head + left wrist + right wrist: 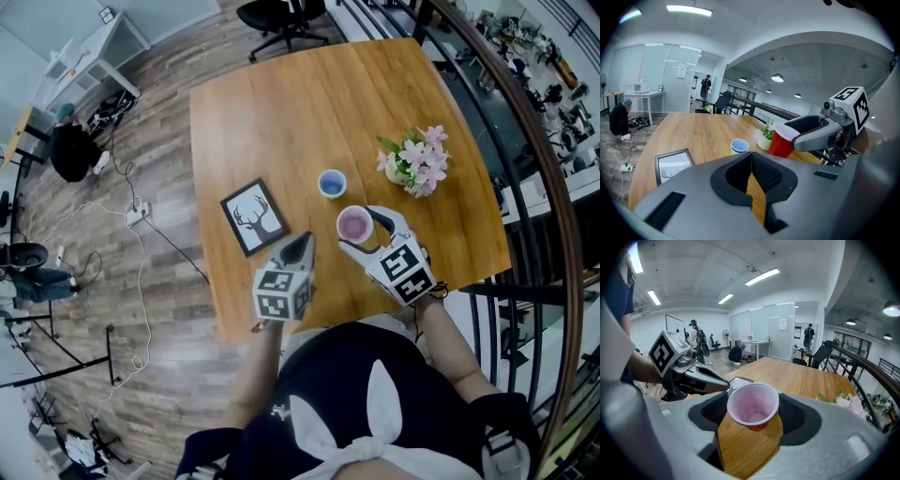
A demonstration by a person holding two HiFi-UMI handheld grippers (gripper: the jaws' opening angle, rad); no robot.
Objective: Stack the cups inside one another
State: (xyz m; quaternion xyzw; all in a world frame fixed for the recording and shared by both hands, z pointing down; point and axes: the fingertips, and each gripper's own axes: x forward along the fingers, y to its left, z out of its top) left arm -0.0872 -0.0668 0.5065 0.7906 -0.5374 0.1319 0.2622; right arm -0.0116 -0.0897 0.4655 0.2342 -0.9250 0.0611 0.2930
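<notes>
Right gripper view shows the red plastic cup with pale inside point(753, 406) clamped in the right gripper point(753, 401), probably for nesting with the small blue cup point(332, 183) that stands just beyond on the wooden table point(281, 112). The left gripper point(751, 160) is closed and empty.

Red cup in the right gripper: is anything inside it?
Nothing shows inside the red cup, only its bare pale wall and bottom. The blue cup stands apart on the table. The red cup's underside is covered by its own body.

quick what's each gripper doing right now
left tongs: closed, nothing in them
right tongs: closed on the red cup
</notes>
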